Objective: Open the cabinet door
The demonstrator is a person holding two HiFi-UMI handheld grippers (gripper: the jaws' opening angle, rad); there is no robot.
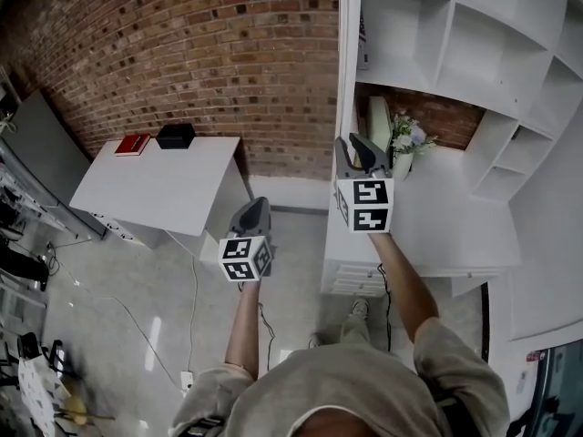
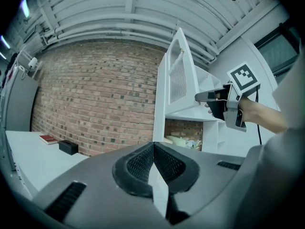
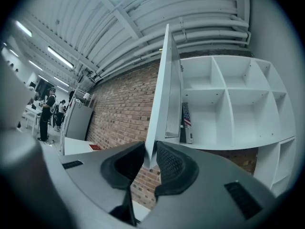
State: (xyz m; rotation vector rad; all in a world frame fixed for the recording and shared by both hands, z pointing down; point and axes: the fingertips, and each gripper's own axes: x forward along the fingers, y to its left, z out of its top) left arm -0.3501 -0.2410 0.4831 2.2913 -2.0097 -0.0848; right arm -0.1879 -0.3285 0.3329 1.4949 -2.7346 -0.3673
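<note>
Slippage is my main worry: my right gripper [image 3: 150, 152] has its jaws pinched narrow on the bare lower corner of the cabinet door [image 3: 163, 80], with only the thin panel edge between the pads and no handle that I can see to hook. If I swing on an arc that does not match the hinge, I judge the pads could slide off the bottom edge, or the panel could twist in the grip and strain the hinges. Pulling too far might also bring the door round against the brick wall [image 1: 182, 53] beside the cabinet. My left gripper [image 2: 153, 147] is closed with nothing between its jaws and hangs in the open, well to the left of the door, so it could not catch the panel if it got away. The door stands swung out from the white shelves [image 3: 224, 99], nearly edge-on in the head view, rising above my right gripper, which holds it at its lowest corner. A small pot of flowers [image 1: 407, 139] sits on the counter just right of that gripper, near enough that a careless sweep might knock it.
</note>
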